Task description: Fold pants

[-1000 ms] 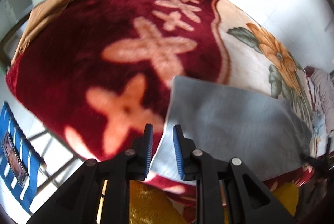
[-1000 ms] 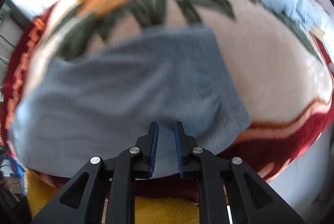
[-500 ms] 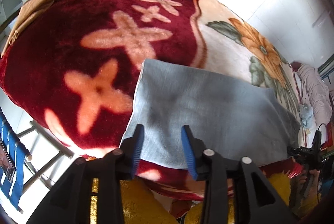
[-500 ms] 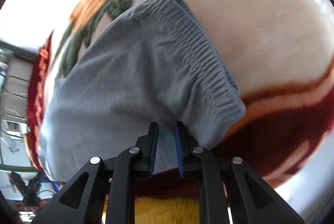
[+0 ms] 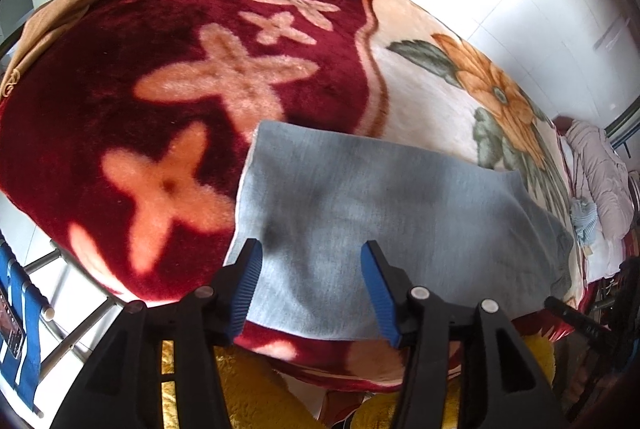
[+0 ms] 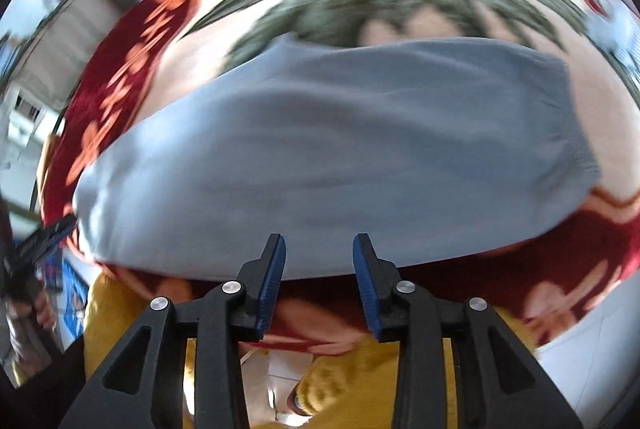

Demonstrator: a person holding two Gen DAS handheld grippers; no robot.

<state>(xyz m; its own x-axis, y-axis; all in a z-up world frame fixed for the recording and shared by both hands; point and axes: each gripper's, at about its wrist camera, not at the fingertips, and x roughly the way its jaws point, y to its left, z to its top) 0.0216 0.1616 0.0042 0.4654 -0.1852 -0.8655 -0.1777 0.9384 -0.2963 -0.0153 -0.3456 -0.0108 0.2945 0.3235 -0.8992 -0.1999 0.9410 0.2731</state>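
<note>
Grey-blue pants (image 5: 400,213) lie flat, folded into one long band, on a red and cream flowered blanket (image 5: 168,69) near its front edge. My left gripper (image 5: 312,269) is open and empty, its jaws spread just above the pants' left end. In the right wrist view the pants (image 6: 328,149) fill the middle, with the gathered waistband at the right. My right gripper (image 6: 319,265) is open and empty over the pants' near edge.
The blanket (image 6: 560,281) covers a bed with a metal frame (image 5: 72,317). A tan cloth (image 5: 52,21) lies at the far left corner. A pale quilt (image 5: 596,173) and light-blue knit (image 5: 585,217) sit at the right. Yellow plush fabric (image 6: 344,377) is below the grippers.
Both grippers have opened and let go of the pants, which now lie flat. The right gripper has drawn back and swung left.
</note>
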